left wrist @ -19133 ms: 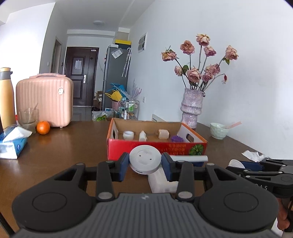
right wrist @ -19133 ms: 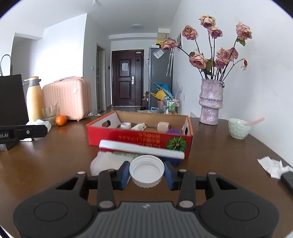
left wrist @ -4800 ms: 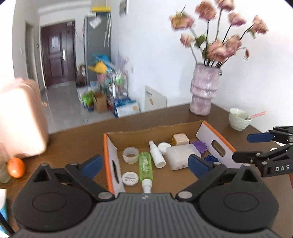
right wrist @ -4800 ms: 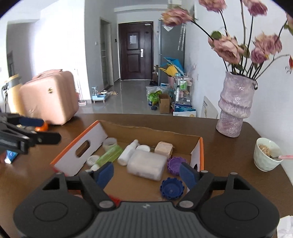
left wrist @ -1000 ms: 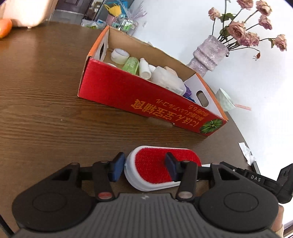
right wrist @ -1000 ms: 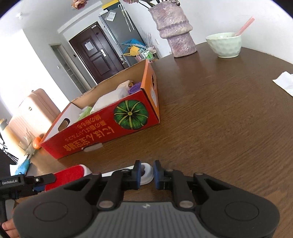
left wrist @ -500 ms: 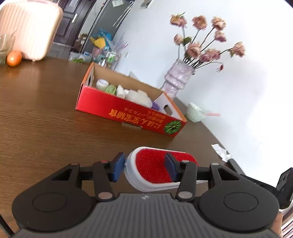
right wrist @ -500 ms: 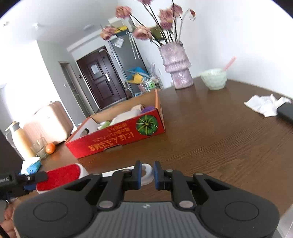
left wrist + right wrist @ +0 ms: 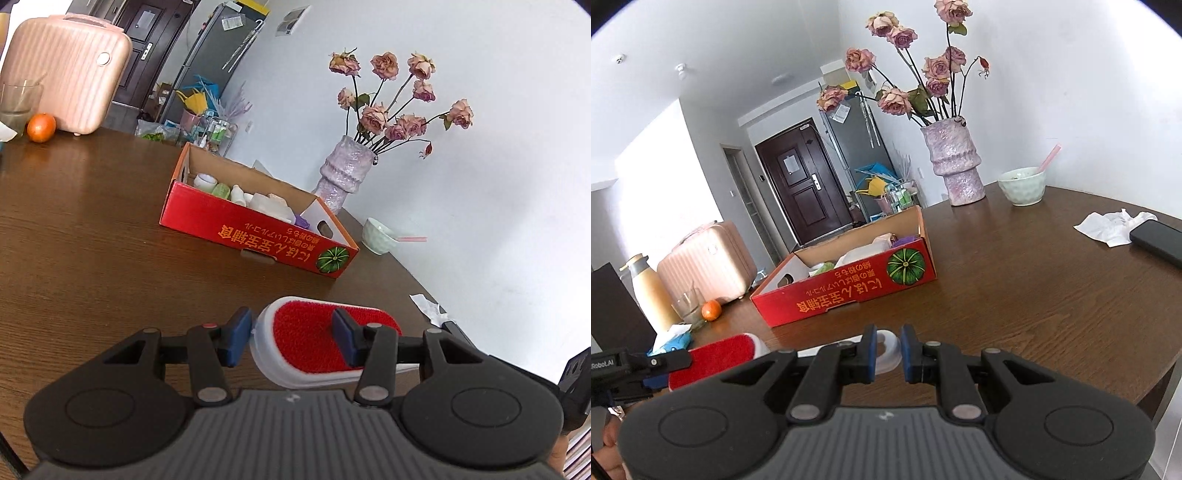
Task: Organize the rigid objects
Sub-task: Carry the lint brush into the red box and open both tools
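- Left gripper (image 9: 291,341) clamps the lint brush (image 9: 317,341) at its red head; right gripper (image 9: 888,352), jaws nearly closed, pinches what looks like its white handle ring.
- Carry step: red box (image 9: 258,229) lies ahead of both jaws.
- Next: lift over the near wall and release together.

Bright daylight, sharp focus, fisheye-curved edges.

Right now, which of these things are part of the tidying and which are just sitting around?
Part of the job:
lint brush, held at both ends by two grippers
red box

Just lying about:
vase
bowl
orange
tissue
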Available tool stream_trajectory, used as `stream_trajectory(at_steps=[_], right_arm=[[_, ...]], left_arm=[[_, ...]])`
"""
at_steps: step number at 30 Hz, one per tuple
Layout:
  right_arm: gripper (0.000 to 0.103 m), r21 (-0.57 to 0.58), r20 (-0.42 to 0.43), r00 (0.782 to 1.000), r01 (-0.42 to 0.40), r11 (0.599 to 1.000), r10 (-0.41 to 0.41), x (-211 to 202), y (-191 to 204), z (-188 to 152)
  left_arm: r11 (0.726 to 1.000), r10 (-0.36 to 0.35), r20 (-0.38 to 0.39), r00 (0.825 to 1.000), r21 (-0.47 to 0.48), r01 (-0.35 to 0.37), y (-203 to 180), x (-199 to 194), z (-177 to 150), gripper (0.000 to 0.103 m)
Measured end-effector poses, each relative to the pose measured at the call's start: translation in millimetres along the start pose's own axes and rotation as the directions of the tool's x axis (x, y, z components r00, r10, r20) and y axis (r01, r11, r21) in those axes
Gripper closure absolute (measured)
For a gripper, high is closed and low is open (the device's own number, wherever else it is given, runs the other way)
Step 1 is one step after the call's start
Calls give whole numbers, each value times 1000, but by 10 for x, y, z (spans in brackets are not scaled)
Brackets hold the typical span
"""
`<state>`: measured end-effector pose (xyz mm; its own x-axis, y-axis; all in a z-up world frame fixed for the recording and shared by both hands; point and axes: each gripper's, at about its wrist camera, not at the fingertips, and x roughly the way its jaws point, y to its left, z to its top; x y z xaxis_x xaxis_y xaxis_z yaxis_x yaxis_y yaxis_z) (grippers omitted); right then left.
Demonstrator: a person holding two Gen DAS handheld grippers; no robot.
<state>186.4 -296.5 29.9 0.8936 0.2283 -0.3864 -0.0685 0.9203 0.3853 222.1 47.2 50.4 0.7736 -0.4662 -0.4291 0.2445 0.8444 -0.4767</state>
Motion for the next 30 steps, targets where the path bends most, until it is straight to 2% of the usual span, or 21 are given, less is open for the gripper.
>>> stream_trajectory(at_steps=[4,10,18,24,30], right_arm=[[89,4,0,1000,12,1000,-12,59,7,27],[89,7,-11,999,46,999,-46,334,33,185],[89,-55,17,998,68,996,-67,926,147,751],[89,-3,-29,998,50,999,-50,1584,62,1109],[89,19,-70,995,66,998,-65,2184,-35,1259]], left_arm=[[1000,-1,10,1000,6,1,-7,50,56,54],[1000,8,-20,1000,-2,-8,50,340,297,54],[1000,-1,-55,999,-2,0,125,982,1072,54],[1000,13,-42,999,28,-12,219,1520,1636,54],[999,32,-84,996,11,-31,436,2149,1909,54]])
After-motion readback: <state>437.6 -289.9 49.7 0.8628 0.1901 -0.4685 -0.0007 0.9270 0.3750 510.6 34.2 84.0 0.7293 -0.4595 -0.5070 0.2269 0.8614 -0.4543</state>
